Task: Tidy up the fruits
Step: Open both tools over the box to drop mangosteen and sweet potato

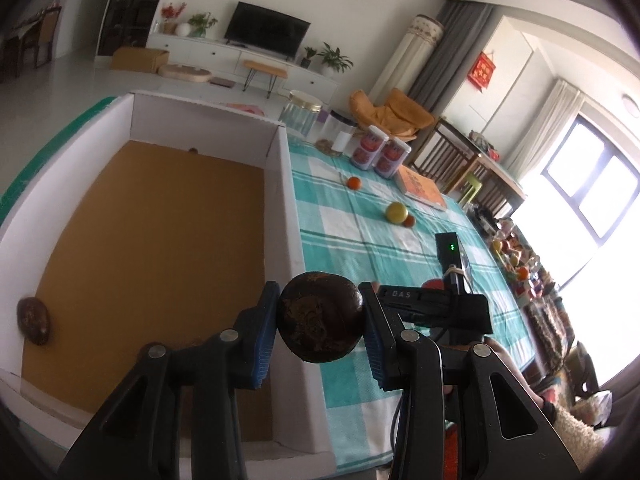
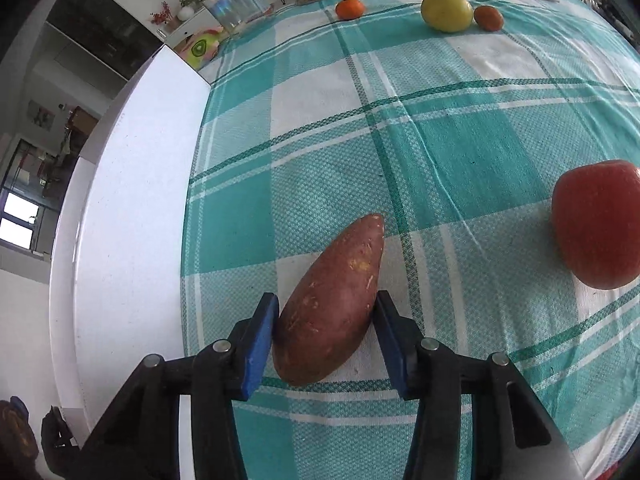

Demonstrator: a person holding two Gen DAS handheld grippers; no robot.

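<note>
Right tongs (image 2: 326, 326) grip sweet potato (image 2: 330, 304) pointing away; left tongs (image 1: 320, 320) clamp dark fruit (image 1: 321, 317).

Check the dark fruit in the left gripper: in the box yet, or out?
Out. The dark fruit is clamped in the left gripper, above the box wall; another dark fruit lies inside.

black linkage arms, silver rivets, blue jaws

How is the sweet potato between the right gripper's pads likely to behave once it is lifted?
The sweet potato looks stiff and probably fairly heavy for its size. The right gripper brackets its thick end while the tapered tip reaches well forward, so it may pivot nose-down. Its rounded, tapering sides give the flat blue pads little contact, so it might slip. On the tablecloth it would likely roll in a curve.
</note>
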